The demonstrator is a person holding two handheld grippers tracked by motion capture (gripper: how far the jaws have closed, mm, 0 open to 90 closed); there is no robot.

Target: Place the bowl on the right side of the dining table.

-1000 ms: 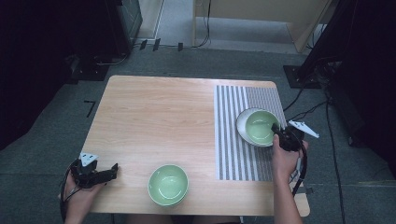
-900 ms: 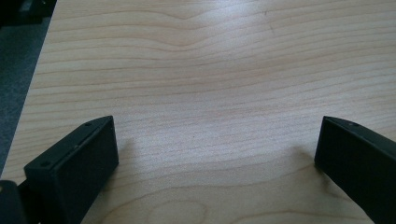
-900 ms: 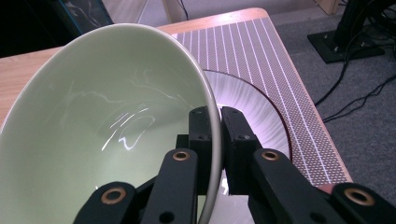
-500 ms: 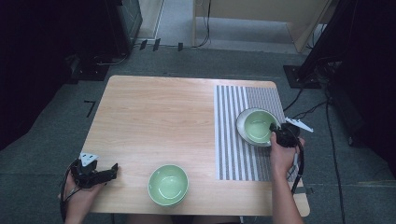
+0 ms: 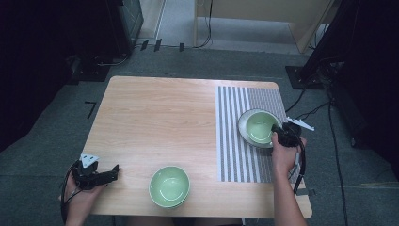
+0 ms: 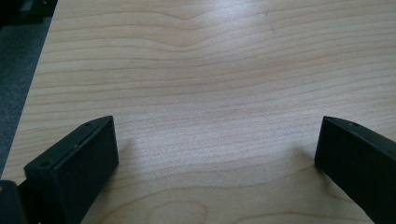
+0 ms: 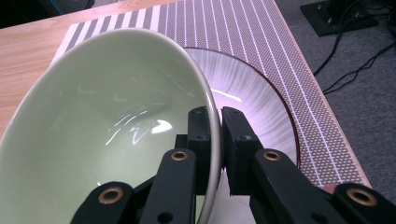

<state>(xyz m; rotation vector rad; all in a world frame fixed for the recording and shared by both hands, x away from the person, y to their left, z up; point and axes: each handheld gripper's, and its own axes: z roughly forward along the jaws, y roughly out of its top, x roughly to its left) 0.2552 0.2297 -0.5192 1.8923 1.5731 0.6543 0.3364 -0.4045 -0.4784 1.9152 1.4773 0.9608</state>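
One wooden table (image 5: 155, 122), striped mat (image 5: 235, 141), grey carpet (image 5: 47, 155)

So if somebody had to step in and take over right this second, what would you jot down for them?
Right gripper: shut on the rim of the green bowl, one jaw inside and one outside. That bowl sits tilted over a white ribbed plate on the striped placemat.
Left gripper: open, holding nothing, low over bare wood at the near left corner of the table.
Second green bowl: on the bare wood near the front edge, untouched.
Done: the first bowl is at the plate. I can't tell whether it is being set down or lifted.
Left, probably: settle the held bowl, then deal with the second one.
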